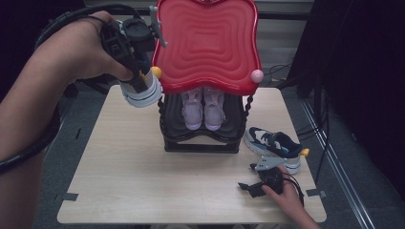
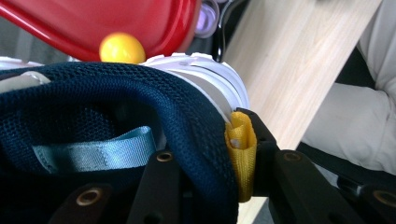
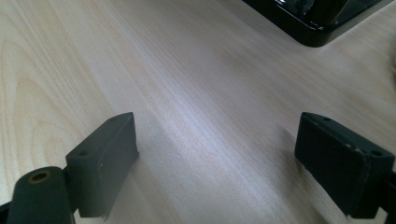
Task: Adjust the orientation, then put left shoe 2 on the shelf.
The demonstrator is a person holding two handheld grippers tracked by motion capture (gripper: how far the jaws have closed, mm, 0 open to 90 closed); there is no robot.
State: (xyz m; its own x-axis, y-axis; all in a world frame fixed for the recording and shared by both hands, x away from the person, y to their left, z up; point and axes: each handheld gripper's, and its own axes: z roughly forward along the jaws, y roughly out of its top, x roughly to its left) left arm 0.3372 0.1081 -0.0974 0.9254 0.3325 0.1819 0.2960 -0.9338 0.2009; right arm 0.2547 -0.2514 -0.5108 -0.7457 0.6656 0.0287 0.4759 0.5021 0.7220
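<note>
High view: shoe aloft beside the rack

Left hand-held gripper [image 1: 138, 78] clamps the navy shoe [image 1: 141, 90] by its heel collar, beside the red shelf [image 1: 206, 45]. It probably could snag that rim and slip. Right hand-held gripper [image 1: 250, 187] rests released on the worktop [image 1: 124, 181].

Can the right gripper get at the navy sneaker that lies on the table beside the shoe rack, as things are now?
Probably yes. The right gripper rests on the table with jaws open and empty, and the navy sneaker lies just beyond it, with only bare wood between them. The shoe rack stands to one side.
</note>
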